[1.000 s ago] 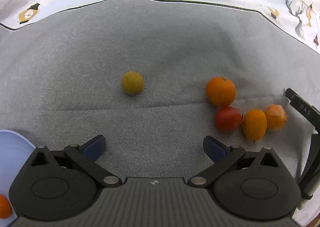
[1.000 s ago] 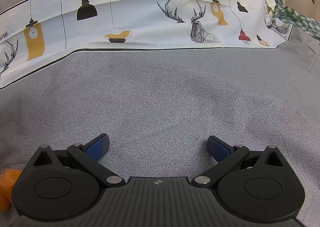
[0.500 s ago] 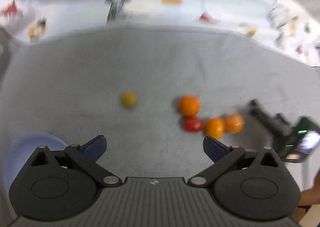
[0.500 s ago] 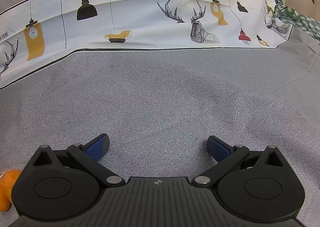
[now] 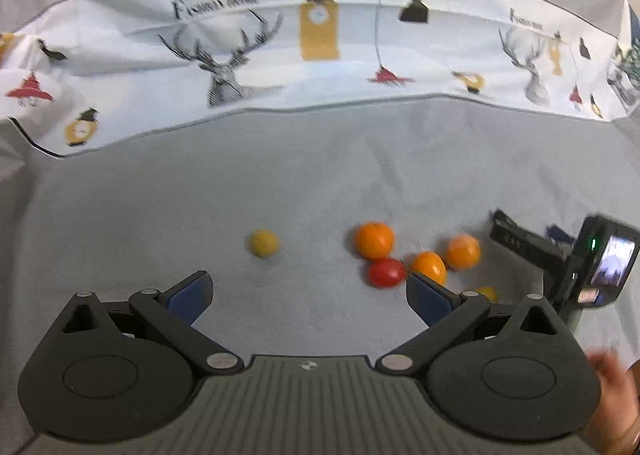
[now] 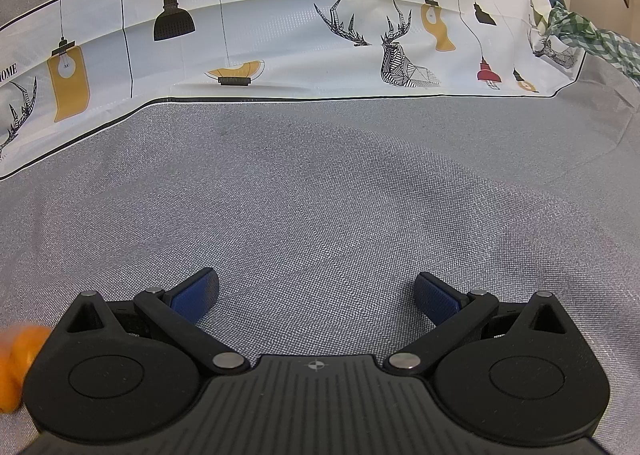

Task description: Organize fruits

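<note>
On the grey cloth (image 5: 200, 183) with its white printed border (image 5: 360, 55), the fruits lie loose in the left view, ahead of the left gripper (image 5: 308, 291) and mostly to its right. That gripper hangs above the cloth with its jaws spread wide and nothing between them. The right gripper (image 6: 316, 295) is likewise wide open and empty, low over bare cloth; its body (image 5: 560, 255) shows at the right edge of the left view, just beyond the cluster.

The coming pick turns on direction. The yellow fruit (image 5: 263, 243) sits alone, ahead and slightly left of the left gripper's midline, well apart from the rest. The cluster lies ahead and right: a large orange (image 5: 374, 239), a red fruit (image 5: 386, 272) touching it below, then a second orange (image 5: 429, 266) and a third (image 5: 463, 251) side by side. All are round, so no long axis matters. The left gripper looks better placed for the lone yellow one; the right is nearer the cluster.

Count: three oranges, one red, one yellow, and a yellowish sliver (image 5: 486, 292) behind the left gripper's right finger, too hidden to name. An orange blur (image 6: 16, 367) at the right view's left edge may be one of these.
</note>
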The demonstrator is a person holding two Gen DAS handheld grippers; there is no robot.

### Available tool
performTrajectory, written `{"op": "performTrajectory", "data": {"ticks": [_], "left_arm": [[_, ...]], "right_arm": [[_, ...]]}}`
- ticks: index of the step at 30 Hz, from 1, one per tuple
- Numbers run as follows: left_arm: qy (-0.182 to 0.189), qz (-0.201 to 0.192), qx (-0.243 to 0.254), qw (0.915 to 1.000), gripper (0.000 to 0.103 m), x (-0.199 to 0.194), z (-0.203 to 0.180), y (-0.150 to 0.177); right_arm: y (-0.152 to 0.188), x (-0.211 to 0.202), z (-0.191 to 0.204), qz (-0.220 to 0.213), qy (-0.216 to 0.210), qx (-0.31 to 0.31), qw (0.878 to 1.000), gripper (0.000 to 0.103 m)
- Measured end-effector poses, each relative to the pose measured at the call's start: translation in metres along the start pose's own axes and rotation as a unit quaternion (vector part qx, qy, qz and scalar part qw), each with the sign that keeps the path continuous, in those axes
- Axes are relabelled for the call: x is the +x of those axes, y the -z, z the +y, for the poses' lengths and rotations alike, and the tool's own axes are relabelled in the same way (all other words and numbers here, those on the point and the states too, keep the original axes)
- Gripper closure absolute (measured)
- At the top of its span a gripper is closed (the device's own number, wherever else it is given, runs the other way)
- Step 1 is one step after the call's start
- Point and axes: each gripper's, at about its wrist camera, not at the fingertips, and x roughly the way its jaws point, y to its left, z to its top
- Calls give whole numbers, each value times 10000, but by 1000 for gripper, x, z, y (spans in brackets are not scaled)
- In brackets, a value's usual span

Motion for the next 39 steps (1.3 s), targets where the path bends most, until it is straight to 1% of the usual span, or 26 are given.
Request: {"op": "performTrajectory", "data": {"ticks": [3,6,8,12,14,15,17,18,20,23,25,27,28,29,32,33,34,35,36,37,38,39], "left_arm": [[-6,131,42,9999,0,12,-9,17],[-12,232,232,9995,0,16,-19,32],[52,344,334,9988,0,21,-24,37],[19,477,480,9977,0,38,-31,34],[-23,492,488,9976,0,47,-34,29],[-30,499,488,9976,0,52,-34,27],[-11,516,492,9975,0,63,-36,22],[-1,530,491,9974,0,68,-37,19],[21,561,505,9971,0,79,-39,12],[76,612,529,9967,0,92,-41,3],[51,622,522,9967,0,98,-43,-2],[54,627,542,9965,0,101,-47,-5],[93,635,560,9964,0,102,-50,-6],[130,650,580,9961,0,104,-53,-7],[188,714,685,9949,0,112,-61,-8],[187,739,696,9947,0,116,-63,-8],[265,759,654,9946,0,118,-64,-9],[336,802,573,9946,4,119,-64,-11],[427,831,504,9943,8,119,-64,-11],[623,833,467,9935,27,117,-64,-12],[828,840,472,9919,45,114,-66,-13],[828,808,514,9920,51,110,-68,-13]], "right_arm": [[0,0,0,-1,3,-5,10000,0],[0,0,0,-1,-9,10,10000,0],[0,0,0,-4,9,-10,10000,0],[-6,4,2,92,53,-19,9999,1],[-14,-1,-3,422,-70,-84,9991,1],[-16,-10,-9,474,-102,9,9988,1],[-14,-41,-22,352,-337,193,9986,1],[-11,-57,-27,400,-505,227,9977,0],[0,-78,-30,682,-845,155,9940,0],[28,-97,-17,1235,-1421,-259,9818,0],[45,-100,1,1432,-1614,-845,9728,0],[55,-103,23,1145,-1403,-1702,9686,1],[56,-103,26,955,-1438,-1837,9677,1],[56,-102,26,881,-1462,-1823,9683,1],[54,-93,14,825,-1559,-1465,9734,2],[52,-92,10,791,-1493,-1396,9757,9],[50,-92,6,748,-1438,-1294,9783,15],[50,-94,2,704,-1388,-1205,9804,29],[50,-96,0,642,-1332,-1163,9821,54],[49,-97,-3,580,-1300,-1119,9835,68],[48,-98,-5,581,-1282,-1053,9844,76],[48,-96,-7,599,-1311,-974,9848,76]]}}
